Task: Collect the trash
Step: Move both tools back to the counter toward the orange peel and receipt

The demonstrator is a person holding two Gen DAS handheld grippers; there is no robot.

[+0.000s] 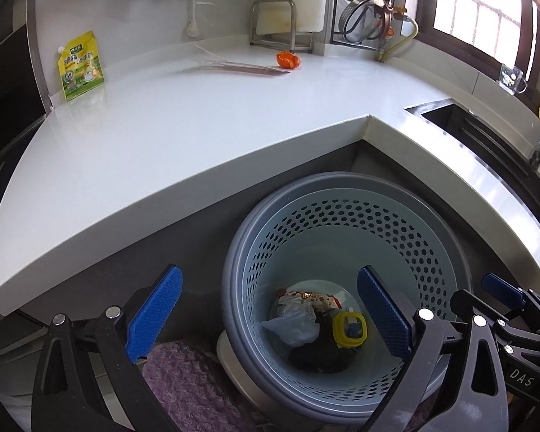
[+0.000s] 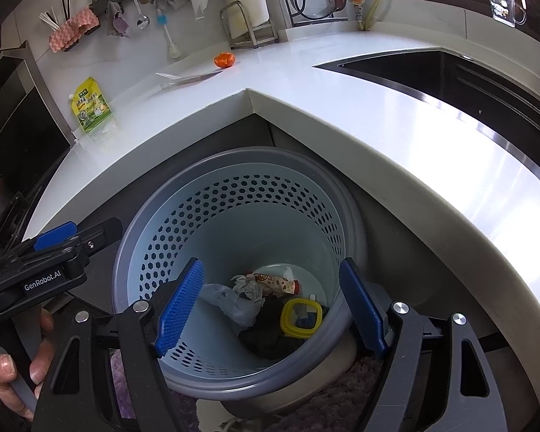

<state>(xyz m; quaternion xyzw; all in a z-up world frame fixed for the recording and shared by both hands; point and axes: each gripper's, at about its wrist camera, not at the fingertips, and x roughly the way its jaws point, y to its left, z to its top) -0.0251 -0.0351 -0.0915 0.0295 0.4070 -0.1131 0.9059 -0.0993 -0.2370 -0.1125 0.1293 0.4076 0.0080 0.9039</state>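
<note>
A pale blue perforated trash bin [image 1: 424, 252] [image 2: 183, 223] with a grey rim stands on the floor below the counter corner. Inside lie a snack wrapper [image 1: 306, 297] [image 2: 277, 282], a crumpled plastic bag [image 1: 293, 327] [image 2: 230, 302], a yellow-rimmed lid [image 1: 349, 329] [image 2: 300, 316] and dark scraps. My left gripper [image 1: 270, 309] is open and empty above the bin's left rim. My right gripper [image 2: 273, 306] is open and empty above the bin's mouth. On the white counter [image 1: 198, 115] lie an orange wrapper [image 1: 288, 60] [image 2: 224, 59], a clear long wrapper [image 1: 234, 66] [image 2: 185, 78] and a yellow-green pouch [image 1: 80, 66] [image 2: 91, 106].
A dark sink [image 2: 432, 68] is set in the counter at right. A metal rack [image 1: 273, 25], pot lids [image 1: 363, 18], and hanging utensils [image 2: 140, 3] line the back wall. A purple mat [image 1: 190, 388] lies on the floor by the bin.
</note>
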